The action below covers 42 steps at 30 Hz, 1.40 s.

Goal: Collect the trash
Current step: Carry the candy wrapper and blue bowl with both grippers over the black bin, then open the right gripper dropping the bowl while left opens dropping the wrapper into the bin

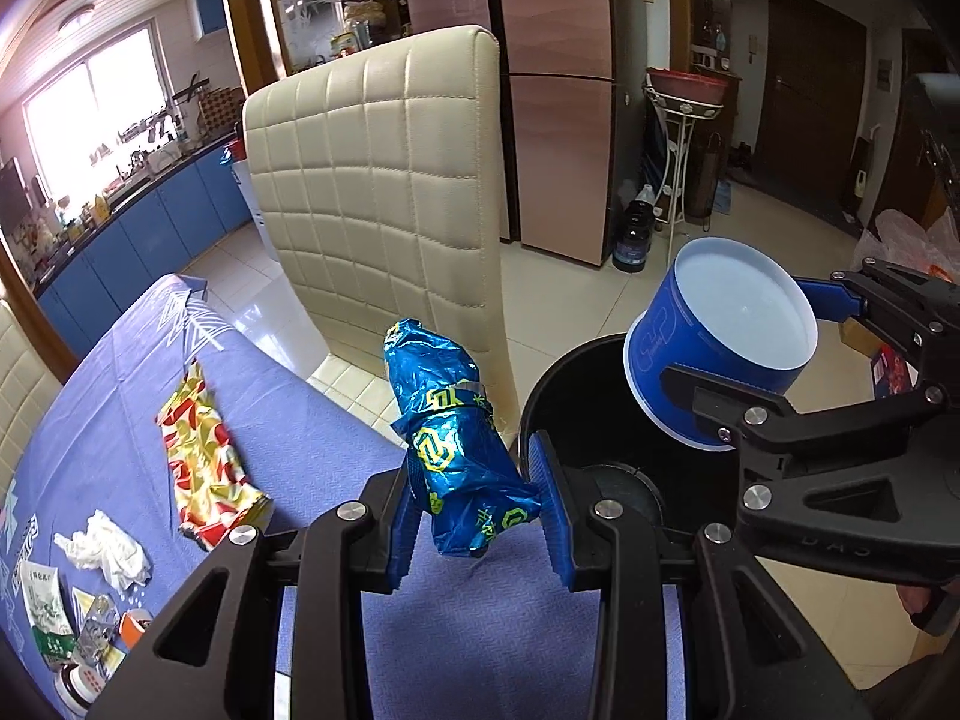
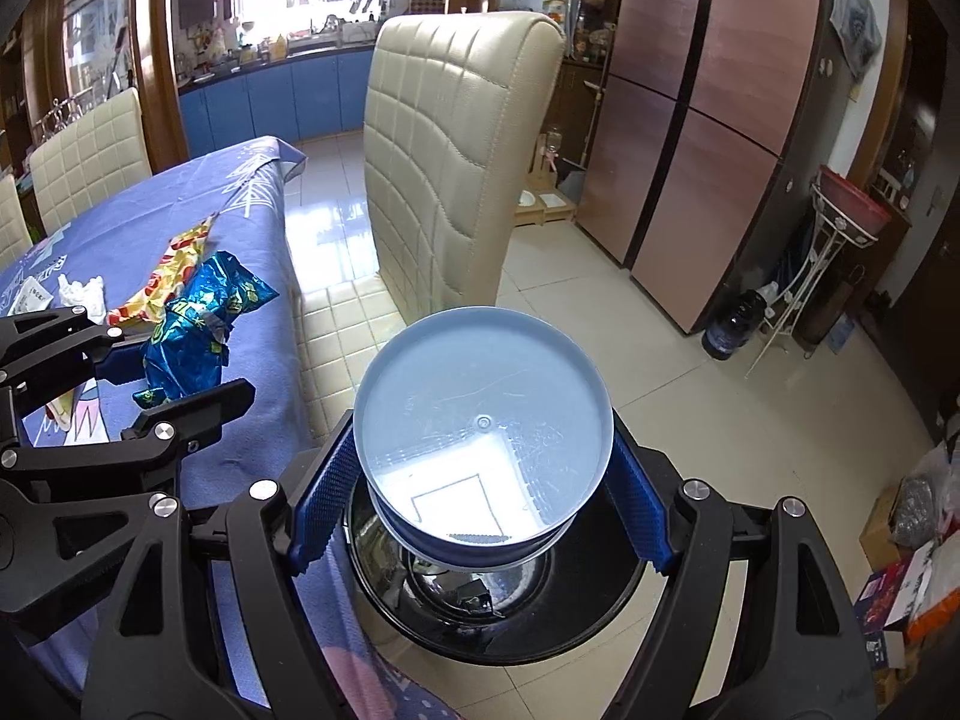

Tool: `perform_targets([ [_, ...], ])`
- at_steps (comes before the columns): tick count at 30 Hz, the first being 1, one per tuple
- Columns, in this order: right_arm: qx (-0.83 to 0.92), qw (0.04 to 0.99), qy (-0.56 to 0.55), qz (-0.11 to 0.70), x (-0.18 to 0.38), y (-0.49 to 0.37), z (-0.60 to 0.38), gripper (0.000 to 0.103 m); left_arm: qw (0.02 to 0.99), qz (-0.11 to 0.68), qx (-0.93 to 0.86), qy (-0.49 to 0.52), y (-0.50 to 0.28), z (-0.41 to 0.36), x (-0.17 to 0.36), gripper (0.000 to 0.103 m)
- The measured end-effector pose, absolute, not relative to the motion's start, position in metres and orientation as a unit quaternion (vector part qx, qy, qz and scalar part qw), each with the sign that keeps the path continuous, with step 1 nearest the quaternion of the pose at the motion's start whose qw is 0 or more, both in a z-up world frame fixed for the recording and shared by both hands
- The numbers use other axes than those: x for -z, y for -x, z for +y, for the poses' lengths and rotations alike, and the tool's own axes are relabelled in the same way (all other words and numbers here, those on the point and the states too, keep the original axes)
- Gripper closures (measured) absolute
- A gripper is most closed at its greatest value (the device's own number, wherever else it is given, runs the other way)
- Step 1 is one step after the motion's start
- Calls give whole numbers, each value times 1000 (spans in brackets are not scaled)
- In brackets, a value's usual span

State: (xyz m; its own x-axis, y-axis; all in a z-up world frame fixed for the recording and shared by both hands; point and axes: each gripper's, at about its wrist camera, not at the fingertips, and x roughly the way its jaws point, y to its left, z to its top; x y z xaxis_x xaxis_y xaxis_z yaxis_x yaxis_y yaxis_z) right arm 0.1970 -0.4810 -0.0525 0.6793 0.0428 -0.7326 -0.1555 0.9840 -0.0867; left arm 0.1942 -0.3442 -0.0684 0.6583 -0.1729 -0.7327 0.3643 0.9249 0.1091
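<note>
2 handheld grippers work side by side at the corner of our dining table (image 1: 288, 372), which is covered with a blue printed tablecloth. Our left gripper (image 1: 477, 510) is clamped on a crumpled blue foil snack bag (image 1: 456, 438), its blue pads pinching the bag's lower half while the upper half sticks up above them; the bag hangs over the table's edge, just beside the bin. Our right gripper (image 2: 480, 498) grips an empty blue plastic tub (image 2: 483, 420) by its sides, tilted so its pale inside faces the camera, directly above a round black trash bin (image 2: 606, 594) standing on the tiled floor against the table corner. In the right wrist view, the tub covers most of the bin's mouth, and something small and dark lies at the bin's shiny bottom. Left on the table are a red and yellow wrapper (image 1: 204, 468), a wad of white tissue (image 1: 108, 549), and several small packets and a little bottle near the edge, too small to identify. A cream quilted dining chair (image 1: 384, 204) stands close behind the bin, its back rising just beyond both grippers. Farther off are a tall copper-coloured refrigerator (image 2: 708, 138), a white wire stand and a blue-cabinet kitchen.
</note>
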Motion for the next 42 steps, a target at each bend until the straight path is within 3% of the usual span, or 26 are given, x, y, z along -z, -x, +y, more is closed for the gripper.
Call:
perform_targets([
  [42, 36, 912, 48, 406, 65, -193, -528, 26, 884, 391, 207, -150, -208, -390, 80, 69],
])
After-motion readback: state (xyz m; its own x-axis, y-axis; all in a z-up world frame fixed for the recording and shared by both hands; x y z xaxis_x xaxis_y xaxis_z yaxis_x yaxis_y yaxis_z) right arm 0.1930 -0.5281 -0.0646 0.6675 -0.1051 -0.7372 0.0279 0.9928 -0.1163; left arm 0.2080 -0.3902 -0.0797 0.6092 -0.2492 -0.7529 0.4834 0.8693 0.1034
